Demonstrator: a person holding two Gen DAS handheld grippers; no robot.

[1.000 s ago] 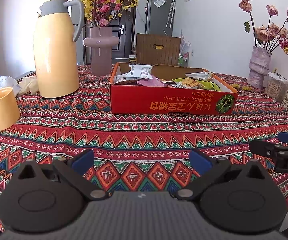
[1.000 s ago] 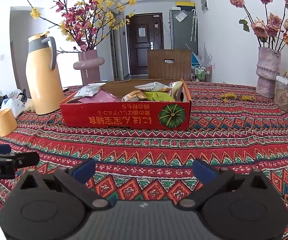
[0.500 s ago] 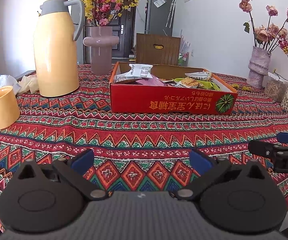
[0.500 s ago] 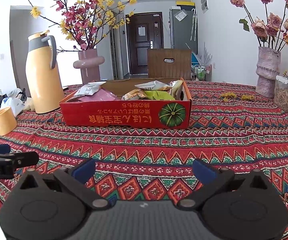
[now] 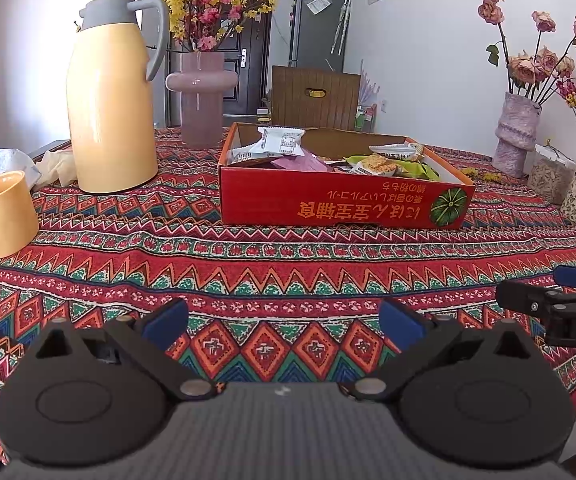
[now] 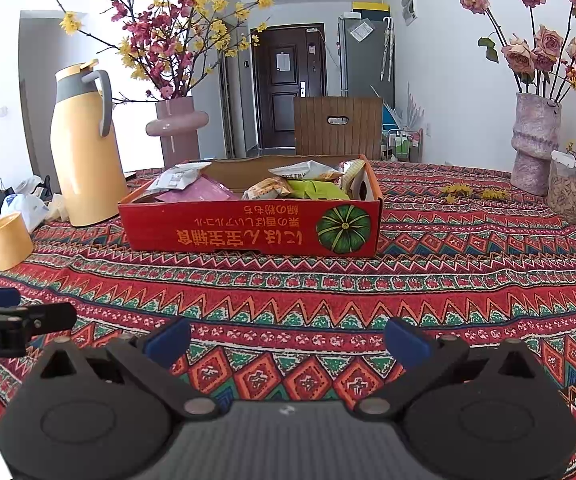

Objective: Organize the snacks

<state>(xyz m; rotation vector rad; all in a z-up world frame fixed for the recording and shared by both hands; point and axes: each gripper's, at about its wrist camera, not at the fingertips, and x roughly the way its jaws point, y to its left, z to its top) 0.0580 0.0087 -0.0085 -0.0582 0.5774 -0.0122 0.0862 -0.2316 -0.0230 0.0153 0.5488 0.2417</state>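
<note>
- Your left gripper [image 5: 284,322] sits wide apart over the patterned surface [image 5: 272,264], nothing between its blue pads.
- Your right gripper [image 6: 287,338] is likewise spread wide and empty, low over the near part of the surface.
- Each gripper shows at the edge of the other's view, so you hold them side by side, near but not touching.
- Task item: the snacks [image 6: 288,186] all lie inside the red box [image 6: 248,236], ahead of both grippers and well apart from them.
- In the box: a white packet [image 5: 278,144] propped at the left end, a pink packet [image 6: 204,192] beside it, a green packet [image 6: 318,190] and orange-printed ones toward the right.
- Progress, as a judgement: no loose snack shows on the cloth, so gathering looks done, or sorting within the box has not begun. You cannot tell which from here.
- Still to do, probably: straighten the packets that lean on the walls.
- Open room: the stretch of cloth between grippers and box is bare; approach straight in.
- Edges to mind: the box's near wall stands up, so come in over it.
- Left side is crowded: yellow mug [image 5: 2,216] near, tall jug [image 5: 112,92] just beside the box's left end, pink vase [image 5: 202,100] behind.
- Right side: grey vase [image 6: 536,144] and jar [image 6: 572,192] near the far right rim, clear of the box.
</note>
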